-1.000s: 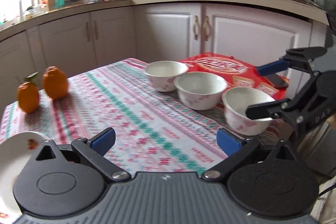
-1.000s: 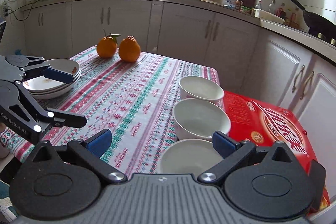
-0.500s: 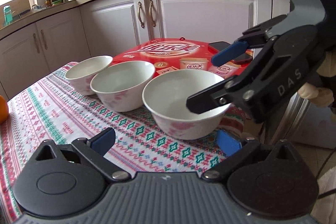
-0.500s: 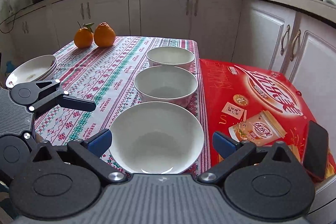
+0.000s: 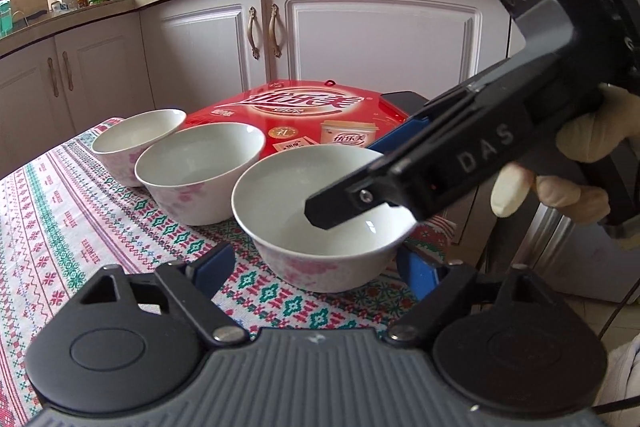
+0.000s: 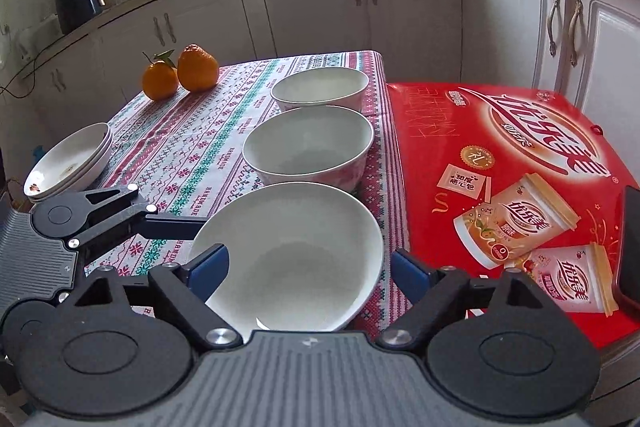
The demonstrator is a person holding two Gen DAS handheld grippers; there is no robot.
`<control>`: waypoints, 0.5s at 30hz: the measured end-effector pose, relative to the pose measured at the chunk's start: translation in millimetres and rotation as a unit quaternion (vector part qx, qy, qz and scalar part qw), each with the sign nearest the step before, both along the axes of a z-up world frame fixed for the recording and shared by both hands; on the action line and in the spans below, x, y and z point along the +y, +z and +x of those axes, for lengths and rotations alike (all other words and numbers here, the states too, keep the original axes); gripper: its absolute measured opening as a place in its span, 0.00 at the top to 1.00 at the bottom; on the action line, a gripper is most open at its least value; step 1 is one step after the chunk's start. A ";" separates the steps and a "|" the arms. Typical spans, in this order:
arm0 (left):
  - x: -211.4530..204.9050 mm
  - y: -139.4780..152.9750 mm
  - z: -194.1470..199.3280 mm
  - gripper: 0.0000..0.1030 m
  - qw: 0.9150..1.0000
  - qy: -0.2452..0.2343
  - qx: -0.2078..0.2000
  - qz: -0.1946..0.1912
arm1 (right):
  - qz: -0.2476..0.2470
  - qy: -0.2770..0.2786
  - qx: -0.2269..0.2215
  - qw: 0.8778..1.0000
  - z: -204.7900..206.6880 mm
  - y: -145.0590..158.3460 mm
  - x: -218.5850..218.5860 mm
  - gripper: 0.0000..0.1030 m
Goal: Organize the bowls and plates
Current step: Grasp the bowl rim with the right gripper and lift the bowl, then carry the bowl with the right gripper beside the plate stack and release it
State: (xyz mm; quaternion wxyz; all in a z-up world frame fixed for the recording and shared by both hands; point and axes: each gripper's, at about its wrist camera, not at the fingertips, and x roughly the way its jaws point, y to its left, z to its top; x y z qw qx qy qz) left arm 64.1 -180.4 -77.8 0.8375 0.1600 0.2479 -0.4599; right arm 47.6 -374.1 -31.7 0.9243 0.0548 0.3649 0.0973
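Note:
Three white bowls with pink flowers stand in a row on the patterned tablecloth: a near bowl (image 5: 320,223) (image 6: 288,255), a middle bowl (image 5: 200,171) (image 6: 308,147) and a far bowl (image 5: 136,139) (image 6: 320,87). My left gripper (image 5: 316,267) is open, its pads on either side of the near bowl's base. My right gripper (image 6: 308,267) is open and straddles the same bowl from above; in the left wrist view one of its fingers (image 5: 360,199) reaches over the bowl's inside. A stack of white plates (image 6: 68,163) sits at the table's left edge.
A red gift box (image 6: 512,163) lies right of the bowls with a dark phone (image 6: 628,251) on its edge. Two oranges (image 6: 180,75) stand at the far side of the table. White kitchen cabinets (image 5: 360,39) surround the table.
Both grippers have closed in on the near bowl. The left one swung right from the plates side to face the bowls; the right one lowered over the bowl's rim.

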 end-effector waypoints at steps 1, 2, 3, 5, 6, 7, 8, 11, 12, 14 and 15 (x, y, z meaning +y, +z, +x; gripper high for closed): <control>0.1 -0.1 -0.2 0.19 1.000 -0.002 0.002 -0.001 | 0.004 0.001 0.001 1.000 1.1 -0.4 -1.4 0.17; -0.4 -0.4 -0.3 0.21 1.000 -0.003 0.003 -0.001 | 0.008 0.002 0.003 1.000 2.0 -0.7 -2.2 0.19; -2.0 -0.3 0.1 0.21 1.000 -0.004 0.003 -0.001 | 0.010 0.002 0.004 1.000 2.7 -1.0 -2.6 0.20; -3.0 -0.4 -0.8 0.23 1.000 -0.006 0.001 0.000 | 0.014 0.004 0.005 1.000 3.6 -1.5 -2.8 0.23; -3.8 -0.4 -1.4 0.23 1.000 -0.007 -0.001 0.000 | 0.016 0.005 0.006 1.000 4.0 -1.9 -2.6 0.24; -4.2 -0.3 -1.7 0.24 1.000 -0.007 -0.002 0.000 | 0.017 0.007 0.007 1.000 4.0 -2.1 -2.1 0.25; -4.5 -0.3 -1.9 0.24 1.000 -0.007 -0.003 0.001 | 0.015 0.007 0.007 1.000 4.0 -2.1 -1.5 0.25; -4.7 -0.6 -1.7 0.24 1.000 -0.007 -0.002 0.000 | 0.015 0.007 0.007 1.000 4.4 -2.1 -1.5 0.25; -4.7 -0.4 -1.6 0.24 1.000 -0.007 -0.002 0.000 | 0.015 0.007 0.008 1.000 4.4 -2.0 -1.6 0.25; -4.0 0.2 -2.2 0.24 1.000 -0.007 0.000 -0.001 | 0.013 0.006 0.008 1.000 4.4 -1.5 -0.5 0.25; -3.7 0.3 -1.9 0.24 1.000 -0.007 0.001 0.000 | 0.010 0.005 0.008 1.000 4.2 -1.1 0.5 0.25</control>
